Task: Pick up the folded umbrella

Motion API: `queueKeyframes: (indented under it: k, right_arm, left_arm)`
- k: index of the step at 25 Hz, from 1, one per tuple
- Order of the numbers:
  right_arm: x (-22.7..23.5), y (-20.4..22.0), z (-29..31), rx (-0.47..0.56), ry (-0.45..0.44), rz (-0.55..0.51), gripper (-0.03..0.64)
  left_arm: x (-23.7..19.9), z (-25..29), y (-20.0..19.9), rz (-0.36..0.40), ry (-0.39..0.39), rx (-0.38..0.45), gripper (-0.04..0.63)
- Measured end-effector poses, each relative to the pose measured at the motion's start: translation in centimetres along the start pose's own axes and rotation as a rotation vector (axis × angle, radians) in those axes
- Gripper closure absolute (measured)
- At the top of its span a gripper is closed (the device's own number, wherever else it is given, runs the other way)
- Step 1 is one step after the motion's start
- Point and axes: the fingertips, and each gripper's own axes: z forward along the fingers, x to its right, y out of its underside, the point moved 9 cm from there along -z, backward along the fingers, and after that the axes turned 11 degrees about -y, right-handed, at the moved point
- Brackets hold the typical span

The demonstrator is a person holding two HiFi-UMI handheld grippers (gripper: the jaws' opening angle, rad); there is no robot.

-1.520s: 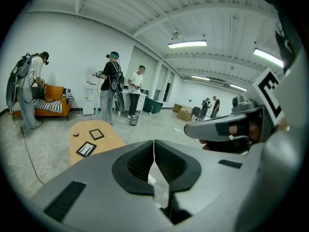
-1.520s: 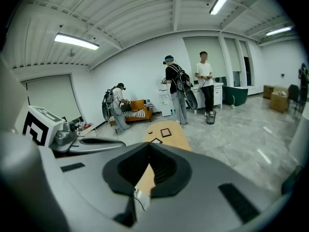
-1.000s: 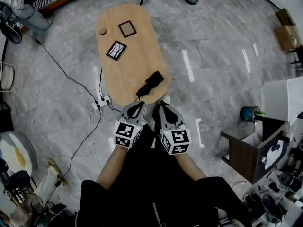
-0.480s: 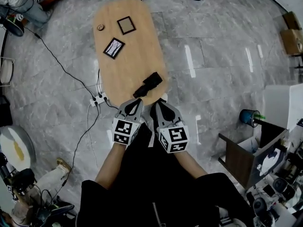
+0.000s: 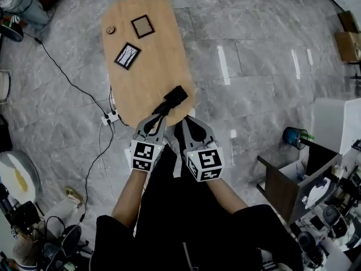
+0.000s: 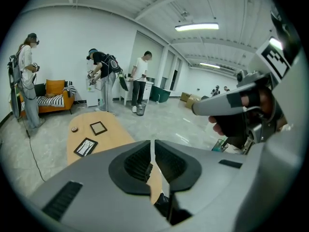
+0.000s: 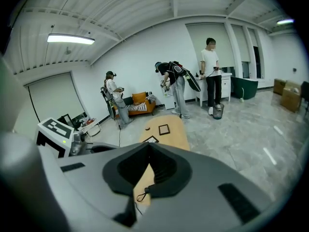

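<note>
1. The left tongs were closed. In the left gripper view the jaws met along a thin slit with nothing between them.
2. The right tongs were also closed and empty. Their jaws met at the tip in the right gripper view.
3. Both tongs were held side by side at the near end of the oval wooden surface, pointing forward and down.
4. The folded umbrella, black, lay at an angle on the near end of the surface, close to its edge and just ahead of both tips. Its strap loop showed below the right jaws.
5. No view confirmed contact between either tongs and the umbrella.
6. Two picture frames and a small round object lay at the far end, well apart from the umbrella.
</note>
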Motion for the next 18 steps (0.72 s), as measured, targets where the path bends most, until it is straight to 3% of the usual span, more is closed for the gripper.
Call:
queueKeyframes:
  k: [9, 18]
  right_arm:
    - [2.6, 0.6, -0.2, -0.036, 0.022, 0.031, 0.607]
    - [4.3, 1.6, -0.5, -0.06, 0.025, 0.045, 0.606]
  left_arm:
    - [0.0, 3.1, 1.0, 0.019, -0.023, -0.052, 0.431]
    - [0.7, 6.0, 2.4, 0.109, -0.003, -0.107, 0.402]
